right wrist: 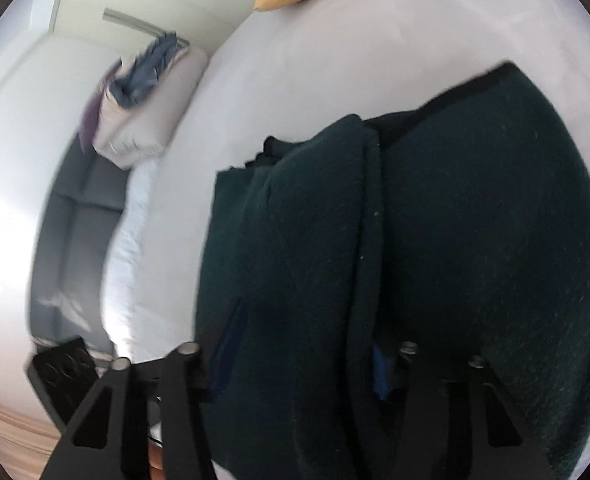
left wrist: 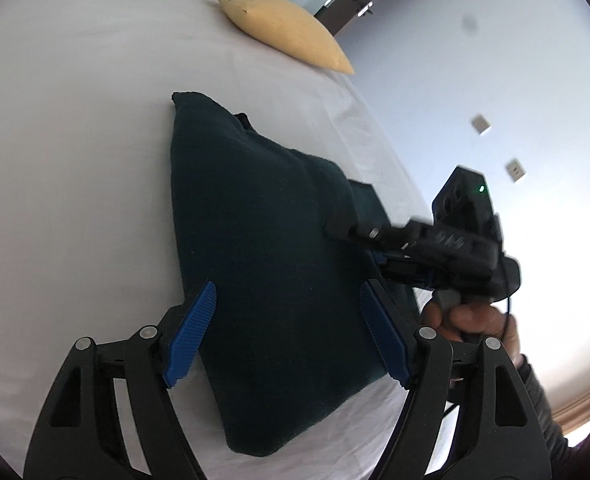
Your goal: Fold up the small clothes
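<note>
Left wrist view: dark green garment [left wrist: 263,240] lies folded on the white bed [left wrist: 75,140], between and beyond the spread blue pads of the left gripper [left wrist: 289,332], which do not touch it. Right gripper [left wrist: 351,236], held by a hand [left wrist: 471,320], meets the garment's right edge. Right wrist view: cloth folds fill the space between its fingers [right wrist: 219,364]; whether they pinch cannot be told. Yellow pillow [left wrist: 283,26] lies well apart.
</note>
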Demonstrator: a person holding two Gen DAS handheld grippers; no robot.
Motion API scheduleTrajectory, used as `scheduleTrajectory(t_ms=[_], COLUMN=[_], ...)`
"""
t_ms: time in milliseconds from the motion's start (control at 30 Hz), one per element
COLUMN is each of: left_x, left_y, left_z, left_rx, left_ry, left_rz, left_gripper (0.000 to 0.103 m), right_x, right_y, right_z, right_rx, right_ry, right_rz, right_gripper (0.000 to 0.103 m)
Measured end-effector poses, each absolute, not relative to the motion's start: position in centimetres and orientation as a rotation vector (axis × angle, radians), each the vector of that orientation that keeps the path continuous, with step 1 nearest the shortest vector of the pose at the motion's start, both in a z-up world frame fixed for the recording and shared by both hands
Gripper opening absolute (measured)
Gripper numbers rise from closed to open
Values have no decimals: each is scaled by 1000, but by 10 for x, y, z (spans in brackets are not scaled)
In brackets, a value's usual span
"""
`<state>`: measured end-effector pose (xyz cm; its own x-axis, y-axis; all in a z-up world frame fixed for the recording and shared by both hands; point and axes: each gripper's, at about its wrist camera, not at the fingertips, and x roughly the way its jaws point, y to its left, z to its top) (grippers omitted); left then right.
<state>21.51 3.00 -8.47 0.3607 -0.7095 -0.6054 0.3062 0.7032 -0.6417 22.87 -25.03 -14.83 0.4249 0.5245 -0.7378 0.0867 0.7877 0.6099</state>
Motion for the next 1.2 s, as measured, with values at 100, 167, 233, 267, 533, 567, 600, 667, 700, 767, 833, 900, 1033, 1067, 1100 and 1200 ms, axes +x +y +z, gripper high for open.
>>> scheduleTrajectory(t_ms=[100, 167, 233, 267, 533, 567, 600, 667, 700, 767, 833, 900, 1033, 1067, 1100, 1200], left_x=[214, 218, 216, 214, 208, 207, 206, 204, 203, 201, 202, 201, 205, 207, 208, 212], left_y=[35, 25, 19, 18, -12, -15, -17, -24, -27, -33, -36, -33, -27, -19, -13, -5], left_z=[-88, -93, -92, -92, -72, -70, -69, -68, -69, -71, -70, -67, -61, -61, -61, -65], left_rx=[-450, -442, -434, -433, -372, -370, -366, -335, -316, -289, -289, -292, -311, -327, -340, -353], left_ry=[1014, 1028, 1028, 1023, 983, 983, 980, 979, 982, 989, 989, 985, 963, 942, 932, 949], left_rz=[-684, -684, -681, -689, -727, -733, -738, -747, -745, -744, -752, -757, -732, -716, -708, -690], left_gripper=[74, 74, 74, 74, 74, 74, 74, 74, 74, 74, 74, 74, 74, 74, 74, 74], right_x=[223, 216, 208, 205, 181, 179, 173, 170, 170, 174, 175, 171, 166, 166, 165, 165], right_y=[-259, -264, -267, -272, -318, -321, -326, -326, -328, -333, -339, -344, -343, -345, -347, -357], right_z=[-144, -137, -130, -127, -119, -117, -115, -110, -112, -125, -137, -141, -130, -129, -127, -136], right_rx=[595, 554, 536, 537, 590, 593, 592, 569, 567, 578, 616, 655, 628, 624, 622, 641], right_ry=[1090, 1055, 1014, 995, 912, 902, 882, 863, 874, 912, 925, 913, 899, 898, 894, 908], right_rz=[279, 262, 248, 238, 175, 169, 167, 161, 158, 140, 133, 130, 125, 121, 110, 98], right_gripper=[19, 16, 15, 15, 15, 15, 14, 14, 14, 14, 14, 14, 14, 14, 14, 14])
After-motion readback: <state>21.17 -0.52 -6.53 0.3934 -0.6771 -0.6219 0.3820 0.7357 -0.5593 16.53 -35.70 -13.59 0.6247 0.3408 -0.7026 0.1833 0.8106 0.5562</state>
